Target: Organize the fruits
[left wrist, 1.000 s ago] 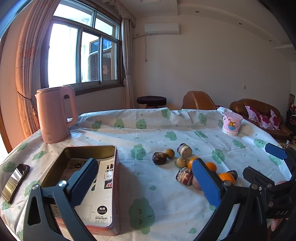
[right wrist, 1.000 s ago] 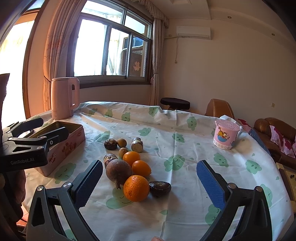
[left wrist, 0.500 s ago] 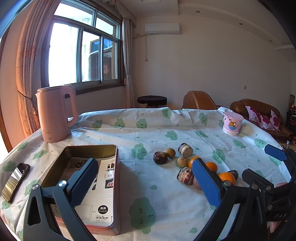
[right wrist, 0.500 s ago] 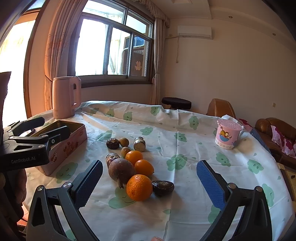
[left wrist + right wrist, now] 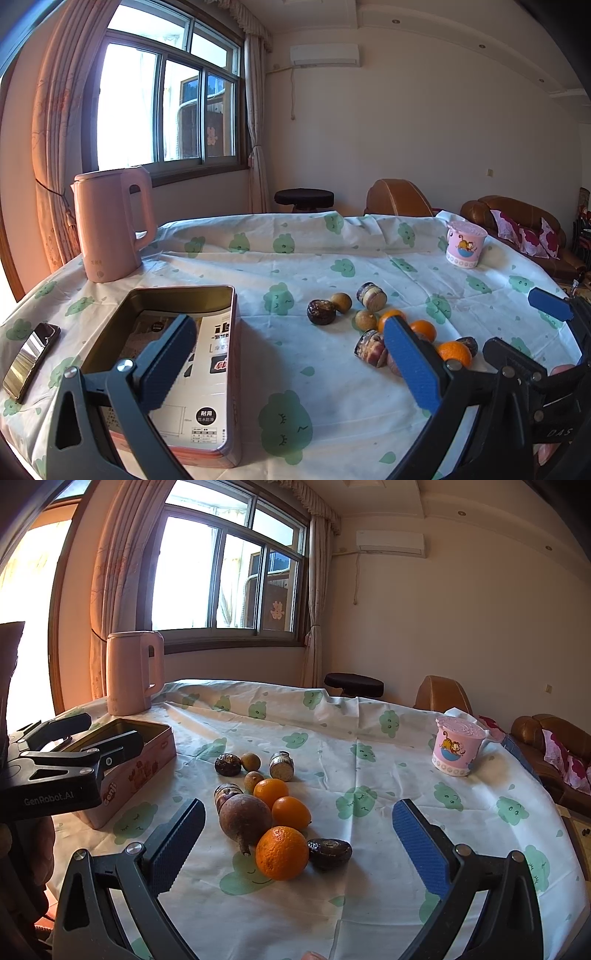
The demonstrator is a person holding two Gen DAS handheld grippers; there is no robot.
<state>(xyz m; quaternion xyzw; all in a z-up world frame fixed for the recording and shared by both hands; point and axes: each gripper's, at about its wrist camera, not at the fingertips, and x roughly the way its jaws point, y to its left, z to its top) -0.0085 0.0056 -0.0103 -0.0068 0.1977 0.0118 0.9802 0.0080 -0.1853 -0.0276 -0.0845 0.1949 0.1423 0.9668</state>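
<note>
Several fruits lie in a cluster on the table: an orange (image 5: pixel 282 853), two smaller oranges (image 5: pixel 291 813), a large purple-brown root-like fruit (image 5: pixel 245 819), a dark round fruit (image 5: pixel 330 853) and small brown fruits (image 5: pixel 253 780). The cluster also shows in the left wrist view (image 5: pixel 369 321). An open pink tin box (image 5: pixel 177 350) with printed paper inside stands to the left, also in the right wrist view (image 5: pixel 144 760). My right gripper (image 5: pixel 295 845) is open, its fingers on either side of the near orange. My left gripper (image 5: pixel 284 362) is open and empty beside the tin.
A pink kettle (image 5: pixel 110 225) stands at the back left. A pink cartoon cup (image 5: pixel 465 245) stands at the back right. A phone (image 5: pixel 31 354) lies near the left table edge. A stool and brown sofas stand beyond the table.
The right gripper has moved forward a little toward the fruit cluster; the fruits look closer. The left gripper has barely moved.
</note>
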